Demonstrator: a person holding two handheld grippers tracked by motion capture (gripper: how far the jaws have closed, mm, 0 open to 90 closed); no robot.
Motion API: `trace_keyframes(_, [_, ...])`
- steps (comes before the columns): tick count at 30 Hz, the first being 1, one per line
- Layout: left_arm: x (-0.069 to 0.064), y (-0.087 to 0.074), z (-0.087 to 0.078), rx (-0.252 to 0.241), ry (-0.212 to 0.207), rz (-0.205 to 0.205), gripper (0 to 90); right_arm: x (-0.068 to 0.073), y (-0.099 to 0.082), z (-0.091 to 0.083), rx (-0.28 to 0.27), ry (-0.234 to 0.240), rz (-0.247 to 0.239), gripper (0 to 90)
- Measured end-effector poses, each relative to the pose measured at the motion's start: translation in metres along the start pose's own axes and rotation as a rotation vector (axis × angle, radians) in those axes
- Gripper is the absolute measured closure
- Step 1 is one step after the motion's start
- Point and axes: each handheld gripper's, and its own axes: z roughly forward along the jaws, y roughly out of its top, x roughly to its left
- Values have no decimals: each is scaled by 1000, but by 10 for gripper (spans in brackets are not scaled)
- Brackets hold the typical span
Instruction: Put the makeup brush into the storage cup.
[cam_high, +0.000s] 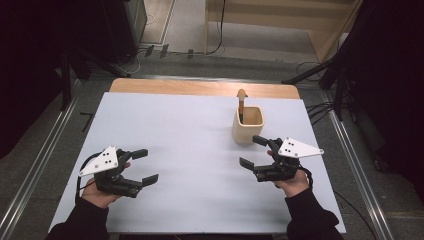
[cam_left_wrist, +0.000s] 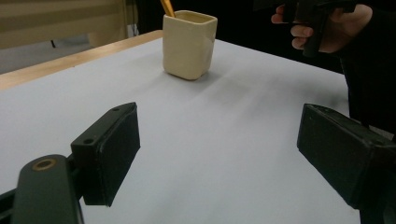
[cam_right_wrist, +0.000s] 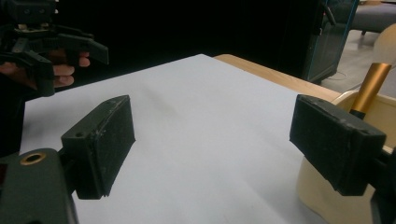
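A white sheet covers most of the tabletop (cam_high: 200, 150), leaving a strip of bare wood along the far edge, so the working area reads as one plain, uncluttered surface with room for both hands. The cream, square-mouthed cup (cam_high: 247, 125) stands upright on the sheet toward the far right, well away from the near edge; it appears set there as the one item to work with, within easy reach of the right hand. The left gripper (cam_high: 142, 165) hovers low over the near left of the sheet, its jaws spread wide with nothing between them, well apart from the cup, which suggests it is waiting rather than engaged. The right gripper (cam_high: 254, 151) sits just beside the cup on its near side, jaws likewise wide apart and empty; in the right gripper view one jaw lies close in front of the cup's wall, a position that would suit closing in on it or on what it holds. A slim tool with a golden-orange handle (cam_high: 241, 102) leans inside the cup, its end rising above the rim, likely kept there so it stays upright and easy to pinch.
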Motion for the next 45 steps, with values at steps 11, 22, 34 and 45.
trace_keyframes(11, [0, 1, -2, -15, 6, 1, 142, 1, -9, -24, -23, -13, -19, 148])
trace_keyframes(22, [0, 1, -2, -14, 10, 5, 142, 4, -15, -33, -28, -15, -24, 148])
trace_keyframes(34, [-1, 0, -2, -15, 8, 12, 142, 3, -15, -40, -32, -26, -22, 148])
trace_keyframes(45, [-1, 0, -2, -11, 7, 13, 143, 2, -17, -39, -28, -25, -21, 148])
